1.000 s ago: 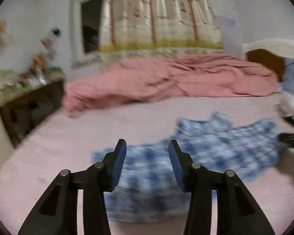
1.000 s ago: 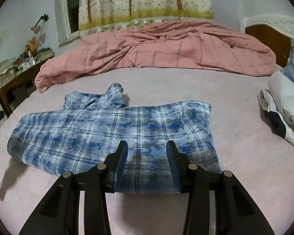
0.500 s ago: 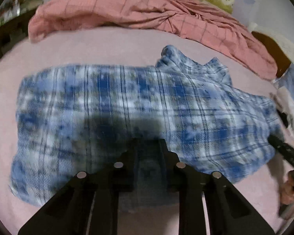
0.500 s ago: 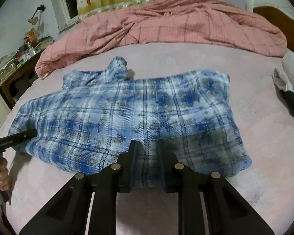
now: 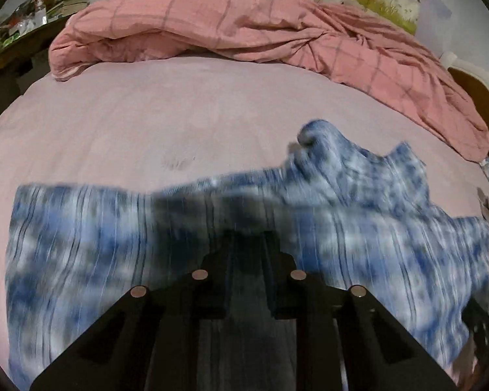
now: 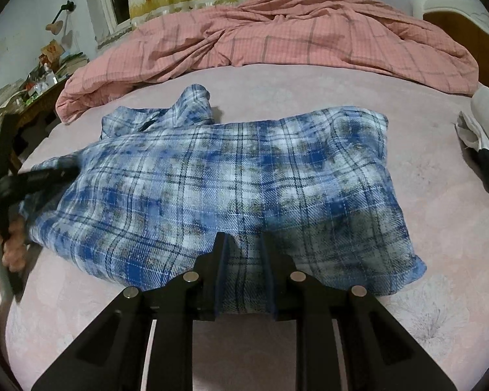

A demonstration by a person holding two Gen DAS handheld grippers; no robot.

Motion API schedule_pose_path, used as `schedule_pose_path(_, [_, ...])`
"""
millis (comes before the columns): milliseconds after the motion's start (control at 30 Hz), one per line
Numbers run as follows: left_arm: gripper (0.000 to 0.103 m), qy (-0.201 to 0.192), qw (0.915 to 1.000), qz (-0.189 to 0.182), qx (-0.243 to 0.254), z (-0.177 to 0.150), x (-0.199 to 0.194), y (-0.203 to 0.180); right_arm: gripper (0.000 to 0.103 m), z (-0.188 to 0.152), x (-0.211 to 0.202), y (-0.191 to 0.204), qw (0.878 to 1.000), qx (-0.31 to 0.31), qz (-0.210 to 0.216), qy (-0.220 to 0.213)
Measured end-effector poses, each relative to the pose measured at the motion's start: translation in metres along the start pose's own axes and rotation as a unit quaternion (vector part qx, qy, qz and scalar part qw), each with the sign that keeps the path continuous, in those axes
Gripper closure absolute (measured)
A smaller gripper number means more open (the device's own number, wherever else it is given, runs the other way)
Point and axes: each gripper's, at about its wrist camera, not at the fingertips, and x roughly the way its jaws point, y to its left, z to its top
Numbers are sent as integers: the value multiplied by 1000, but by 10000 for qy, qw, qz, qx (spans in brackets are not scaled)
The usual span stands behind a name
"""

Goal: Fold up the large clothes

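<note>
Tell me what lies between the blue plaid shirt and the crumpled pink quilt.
Only bare pink bedsheet. The blue plaid shirt and crumpled pink quilt lie apart; both wrist views show it.

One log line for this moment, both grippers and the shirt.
left gripper: closing on blue plaid flannel shirt near edge | right gripper: clamped on same edge | shirt: partly folded on pink bedsheet

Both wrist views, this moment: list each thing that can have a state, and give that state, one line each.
Plaid shirt: lying partly folded on the bed, near edge pinched at two places.
Left gripper: jaws have just been closing, shut on the shirt.
Right gripper: jaws have just been closing, shut on the shirt's near edge.
Pink duvet: bunched at the bed's far side.
</note>
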Motion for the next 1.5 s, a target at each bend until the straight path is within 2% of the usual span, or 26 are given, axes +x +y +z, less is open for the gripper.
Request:
schedule_pose_path(100, [86,271,9996,-7,-93,13,12,3,81,0,0,0,10000,-10,6,10])
schedule_pose_path(200, [86,363,9993,-93,-84,8,8,5,81,0,1,1,10000,-34,-24,15])
schedule_pose_path(300, [86,226,9994,-110,237,-15,-12,1,81,0,1,1,10000,-31,-25,15])
schedule_pose_path(467, [86,85,9984,-242,499,-63,-52,2,81,0,1,1,10000,-35,-20,14])
schedule_pose_path(600, [86,123,9972,-322,662,-94,-75,6,81,0,1,-1,10000,6,31,9])
schedule_pose_path(667, [86,-64,9961,-330,811,-102,-79,6,81,1,-1,-2,10000,3,76,6])
schedule_pose_path(733, [86,-55,9967,-480,659,-102,-73,13,75,3,-8,0,9998,-22,215,-47])
schedule_pose_path(867, [86,-75,9968,-608,520,-101,-72,19,74,6,-29,9,9977,29,676,-68])
schedule_pose_path(967, [86,-105,9970,-502,586,-102,-72,15,74,6,-23,21,9949,186,957,277])
schedule_pose_path(1033, [86,-144,9969,-456,627,-104,-73,14,74,4,-6,31,9948,176,823,580])
schedule_pose_path(1167, [86,-146,9969,-477,604,-103,-73,14,75,9,11,45,9955,-56,610,727])
schedule_pose_path(1300, [86,-146,9969,-443,630,-104,-73,14,74,30,24,56,9945,-140,515,897])
schedule_pose_path(1500, [86,-221,9968,-385,664,-105,-74,14,75,72,73,68,9957,-101,-18,917])
